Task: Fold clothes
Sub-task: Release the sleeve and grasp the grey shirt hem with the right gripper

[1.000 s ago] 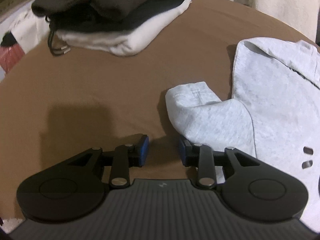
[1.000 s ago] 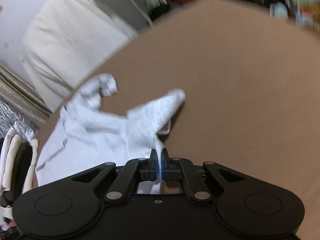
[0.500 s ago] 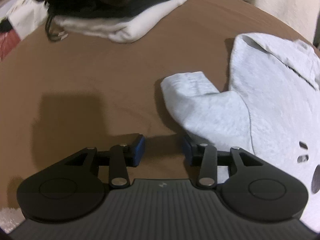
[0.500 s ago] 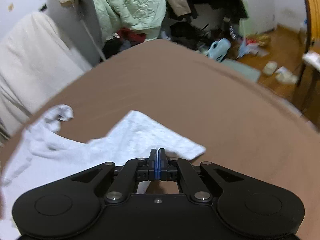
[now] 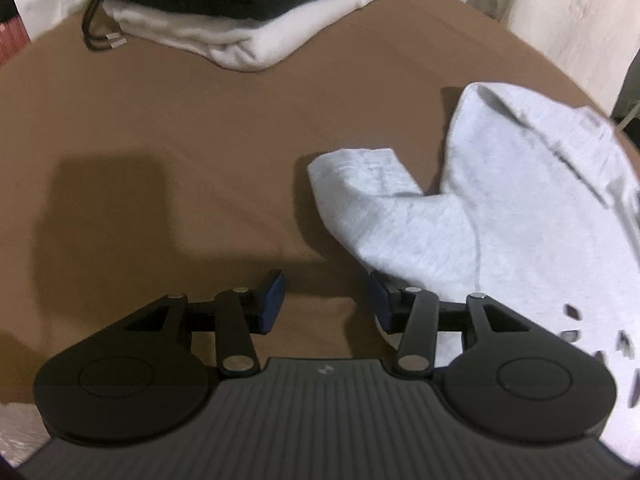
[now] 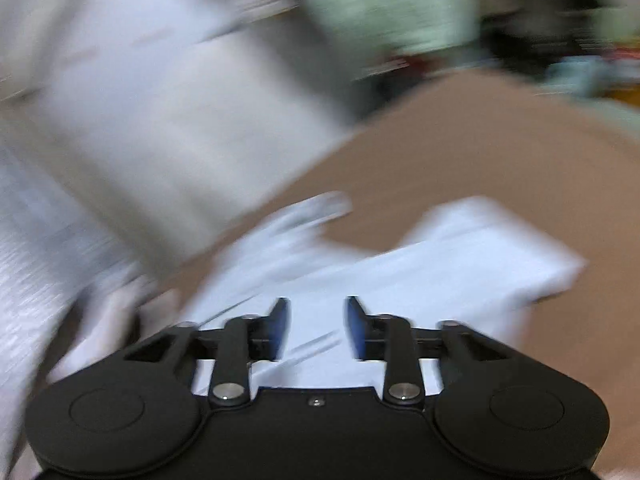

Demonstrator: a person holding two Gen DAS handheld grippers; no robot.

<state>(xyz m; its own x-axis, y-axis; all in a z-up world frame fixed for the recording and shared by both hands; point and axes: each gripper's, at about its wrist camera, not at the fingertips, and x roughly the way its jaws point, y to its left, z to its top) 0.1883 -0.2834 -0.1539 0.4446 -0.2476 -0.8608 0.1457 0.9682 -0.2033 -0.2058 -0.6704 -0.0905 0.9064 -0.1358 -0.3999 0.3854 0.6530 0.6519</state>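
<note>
Right gripper (image 6: pixel 316 326) has just sprung apart, nothing pinched, above the grey shirt (image 5: pixel 532 216) spread on the brown table (image 5: pixel 200 128); left gripper (image 5: pixel 326 300) has also been widening, empty. One sleeve (image 5: pixel 372 196) points toward the folded pile (image 5: pixel 248 28). Shirt's right side is cut off; the right view is blurred

We find no readable words or numbers. Only a small pale emblem sits on the ribbed body of the left claw (image 5: pixel 327 304); dark marks on the grey shirt (image 5: pixel 520 216) stay illegible.
</note>
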